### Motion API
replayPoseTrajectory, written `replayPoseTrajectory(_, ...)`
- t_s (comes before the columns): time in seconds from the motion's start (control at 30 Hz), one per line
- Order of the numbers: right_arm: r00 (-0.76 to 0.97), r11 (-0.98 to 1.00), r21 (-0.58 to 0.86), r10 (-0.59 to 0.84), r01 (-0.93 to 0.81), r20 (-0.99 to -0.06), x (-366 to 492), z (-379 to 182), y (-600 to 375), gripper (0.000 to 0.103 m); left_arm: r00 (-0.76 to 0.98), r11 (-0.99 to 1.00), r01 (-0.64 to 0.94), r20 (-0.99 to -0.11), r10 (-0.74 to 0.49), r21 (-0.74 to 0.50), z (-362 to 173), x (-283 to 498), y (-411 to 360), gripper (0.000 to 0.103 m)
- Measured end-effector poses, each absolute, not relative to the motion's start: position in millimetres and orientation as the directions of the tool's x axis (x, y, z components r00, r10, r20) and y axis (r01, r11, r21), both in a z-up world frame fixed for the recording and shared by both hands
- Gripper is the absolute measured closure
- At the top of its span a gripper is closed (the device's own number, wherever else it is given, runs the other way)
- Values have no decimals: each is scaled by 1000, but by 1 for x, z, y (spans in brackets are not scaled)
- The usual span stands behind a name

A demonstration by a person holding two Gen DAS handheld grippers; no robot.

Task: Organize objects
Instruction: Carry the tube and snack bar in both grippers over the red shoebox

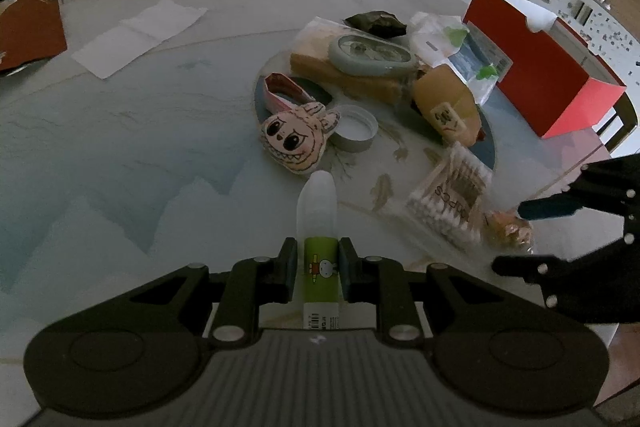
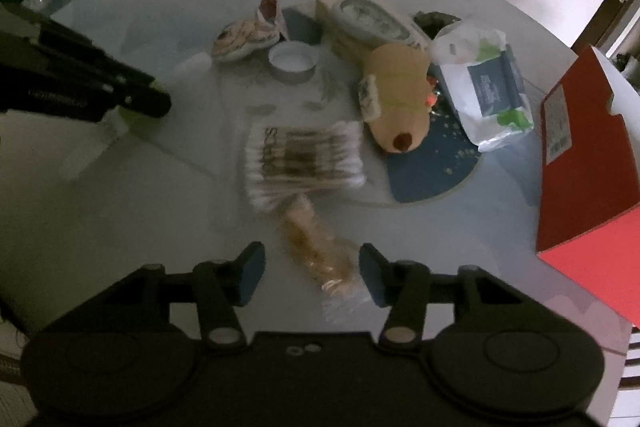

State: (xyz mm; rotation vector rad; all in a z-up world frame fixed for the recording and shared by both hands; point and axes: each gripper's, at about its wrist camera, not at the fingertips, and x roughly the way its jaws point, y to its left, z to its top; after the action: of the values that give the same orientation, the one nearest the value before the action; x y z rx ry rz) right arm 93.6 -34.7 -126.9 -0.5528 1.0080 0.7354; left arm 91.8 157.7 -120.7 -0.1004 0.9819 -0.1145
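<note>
My left gripper [image 1: 318, 261] is shut on a green glue stick [image 1: 318, 259] with a clear cap, held above the table's near side; it also shows in the right wrist view [image 2: 138, 103]. My right gripper [image 2: 312, 275] is open, its jaws either side of a small wrapped snack packet [image 2: 320, 255], also in the left wrist view [image 1: 508, 229]. A pack of cotton swabs [image 2: 304, 159] lies just beyond. A red open box [image 2: 588, 155] stands at the right.
On the round table [image 1: 120, 131] lie a plush monster face [image 1: 294, 139], a metal lid [image 1: 356, 127], a small shoe [image 1: 284, 91], a grey clock [image 1: 370, 57] on a tan box, a brown plush [image 2: 396, 95], a wipes pack [image 2: 484, 95] and white paper [image 1: 136, 35]. Chairs stand behind.
</note>
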Motion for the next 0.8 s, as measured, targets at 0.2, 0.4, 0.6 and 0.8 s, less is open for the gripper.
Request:
replayPoseTrajectory(0.2,295,664,-20,305,-747,-906,100,-126,-41,84,546,987,69,-823,-158,-144,-118,91,156,83)
replayPoseTrajectory(0.4,310,692,-8,313,-722,-898,95,-117,-51,85,547,984,96,-818,-180,-153,-110,93,149,83)
replayPoseTrajectory(0.6,359,736,-14,313,-677,-879,102,-90,-70,85,554,980,116,-809,-198,-161,-95,103,131,83)
replayPoseTrajectory(0.8,398,750,-19,329,-661,-857,122,-64,-102,85,562,979,126,-801,-205,-163,-77,119,97,83)
